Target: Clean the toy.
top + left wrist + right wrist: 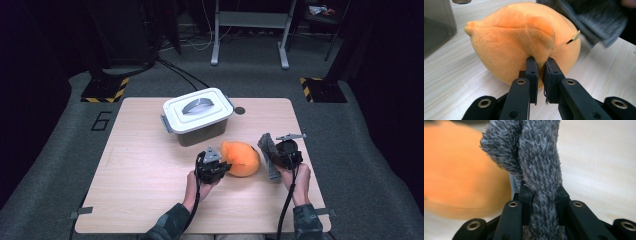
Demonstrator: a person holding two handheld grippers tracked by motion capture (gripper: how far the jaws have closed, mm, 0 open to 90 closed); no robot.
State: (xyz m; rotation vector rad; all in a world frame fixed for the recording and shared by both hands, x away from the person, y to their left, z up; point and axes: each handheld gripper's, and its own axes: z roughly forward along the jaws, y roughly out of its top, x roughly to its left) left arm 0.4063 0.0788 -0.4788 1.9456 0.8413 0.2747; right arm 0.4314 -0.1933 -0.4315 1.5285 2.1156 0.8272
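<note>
Claws (227,165) on pale wooden table (140,165), dark room.

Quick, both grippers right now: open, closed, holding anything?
Left gripper: closed, pinching a fold of the orange plush toy.
Right gripper: closed on the grey fuzzy cloth, held just off the table beside the toy.

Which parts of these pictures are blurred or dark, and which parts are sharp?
High view: the floor around the table is dark, while the tabletop is evenly lit. Left gripper view: the orange plush toy is sharp; the grey fuzzy cloth behind it is soft. Right gripper view: that cloth is sharp and the toy is a blur.
</note>
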